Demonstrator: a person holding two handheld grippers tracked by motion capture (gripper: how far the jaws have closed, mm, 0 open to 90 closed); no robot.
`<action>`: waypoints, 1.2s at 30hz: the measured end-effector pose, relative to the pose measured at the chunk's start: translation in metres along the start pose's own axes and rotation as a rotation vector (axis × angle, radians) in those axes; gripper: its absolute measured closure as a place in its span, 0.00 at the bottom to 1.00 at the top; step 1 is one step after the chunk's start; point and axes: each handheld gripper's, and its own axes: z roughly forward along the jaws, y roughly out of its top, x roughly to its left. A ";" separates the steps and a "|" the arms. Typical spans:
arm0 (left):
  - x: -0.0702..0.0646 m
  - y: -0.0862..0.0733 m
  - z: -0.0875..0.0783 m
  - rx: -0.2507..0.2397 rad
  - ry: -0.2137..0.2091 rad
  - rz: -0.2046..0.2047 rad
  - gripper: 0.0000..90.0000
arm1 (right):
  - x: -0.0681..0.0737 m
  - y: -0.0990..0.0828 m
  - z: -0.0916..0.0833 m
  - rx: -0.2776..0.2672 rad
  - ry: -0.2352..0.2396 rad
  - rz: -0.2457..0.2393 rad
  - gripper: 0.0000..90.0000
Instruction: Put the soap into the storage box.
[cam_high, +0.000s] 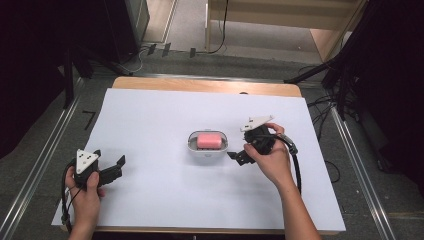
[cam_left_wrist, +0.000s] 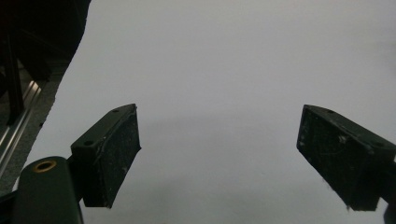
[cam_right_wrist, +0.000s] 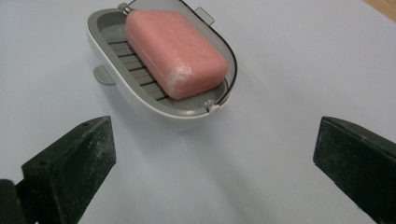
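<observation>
A pink bar of soap (cam_high: 208, 140) (cam_right_wrist: 175, 51) lies in a white soap dish (cam_high: 192, 145) (cam_right_wrist: 140, 100) with a grey slatted insert, at the middle of the white sheet. My right gripper (cam_high: 235, 156) (cam_right_wrist: 215, 163) hovers just right of the dish, jaws wide open and empty, pointing at it. My left gripper (cam_high: 119, 167) (cam_left_wrist: 219, 158) rests near the sheet's front left corner, open, with bare sheet between its jaws.
The white sheet (cam_high: 150, 125) covers a wooden table (cam_high: 200, 84). Metal rails (cam_high: 35, 165) run along both sides of the table on the floor. Cables (cam_high: 300, 170) trail from the right gripper. Dark stands crowd the back corners.
</observation>
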 end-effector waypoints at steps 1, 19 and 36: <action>0.000 0.000 0.000 0.000 0.000 0.000 0.16 | -0.001 -0.003 -0.001 0.000 -0.001 0.008 0.00; -0.001 0.000 0.000 -0.001 0.002 0.003 0.16 | -0.014 -0.048 -0.013 -0.012 -0.054 0.082 0.00; -0.001 0.000 0.000 -0.003 0.006 0.008 0.16 | -0.027 -0.086 -0.033 -0.036 -0.113 0.160 0.00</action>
